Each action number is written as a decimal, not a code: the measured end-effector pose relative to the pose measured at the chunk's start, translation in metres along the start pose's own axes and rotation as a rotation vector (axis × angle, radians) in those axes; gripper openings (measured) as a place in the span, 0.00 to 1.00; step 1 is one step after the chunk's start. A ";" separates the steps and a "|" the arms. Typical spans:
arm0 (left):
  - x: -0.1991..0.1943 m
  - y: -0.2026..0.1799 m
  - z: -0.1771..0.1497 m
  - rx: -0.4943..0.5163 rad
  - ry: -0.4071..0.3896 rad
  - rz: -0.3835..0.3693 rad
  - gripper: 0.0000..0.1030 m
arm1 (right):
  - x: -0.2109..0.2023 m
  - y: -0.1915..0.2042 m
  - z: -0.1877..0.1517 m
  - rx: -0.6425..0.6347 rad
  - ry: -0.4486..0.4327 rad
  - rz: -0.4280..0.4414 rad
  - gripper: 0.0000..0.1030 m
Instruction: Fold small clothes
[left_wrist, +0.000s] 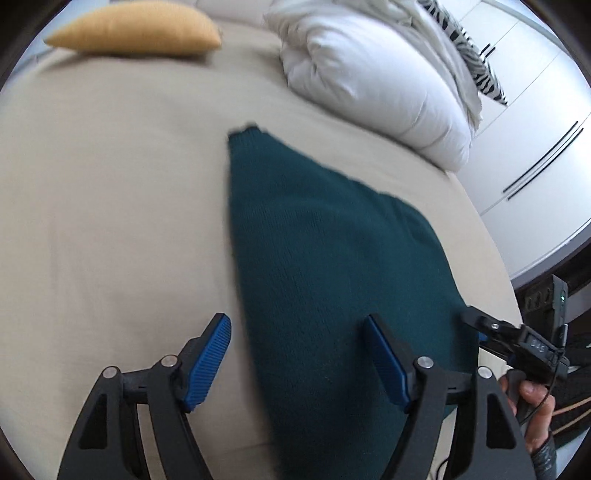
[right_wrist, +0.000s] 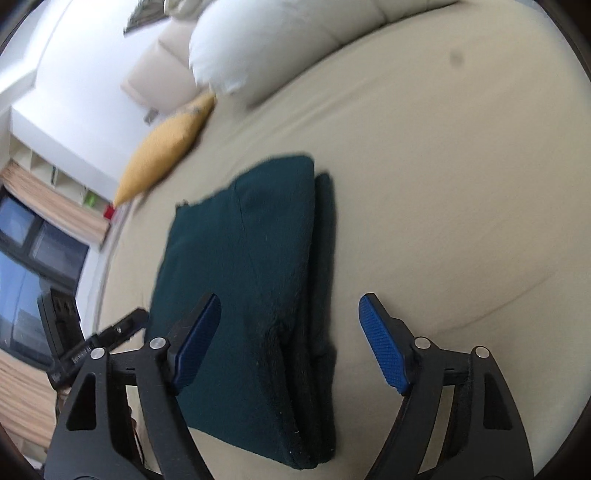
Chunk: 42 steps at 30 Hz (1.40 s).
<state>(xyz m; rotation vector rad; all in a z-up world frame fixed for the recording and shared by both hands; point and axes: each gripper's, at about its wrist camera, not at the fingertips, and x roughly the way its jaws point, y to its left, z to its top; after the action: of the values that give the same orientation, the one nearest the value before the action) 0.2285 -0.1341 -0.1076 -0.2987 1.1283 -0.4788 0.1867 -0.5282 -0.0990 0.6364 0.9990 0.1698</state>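
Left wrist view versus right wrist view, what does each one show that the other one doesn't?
Only the left wrist view shows white cabinet doors, a zebra-striped fabric and a hand. Only the right wrist view shows a window and the garment's stacked folded edge. Both show the dark green garment on the beige sheet, the yellow cushion and the white pillow.
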 end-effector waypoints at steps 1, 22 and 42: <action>0.006 -0.001 -0.002 -0.003 0.018 0.000 0.80 | 0.008 -0.001 -0.001 -0.001 0.033 -0.006 0.60; -0.029 -0.039 0.003 0.152 -0.002 0.055 0.38 | 0.023 0.085 -0.001 -0.296 0.047 -0.307 0.20; -0.207 0.042 -0.104 0.142 -0.104 0.106 0.38 | -0.037 0.262 -0.168 -0.521 -0.007 -0.082 0.20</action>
<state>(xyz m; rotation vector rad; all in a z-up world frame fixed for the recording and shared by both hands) 0.0708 0.0084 -0.0055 -0.1376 0.9982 -0.4425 0.0669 -0.2613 0.0140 0.1201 0.9227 0.3416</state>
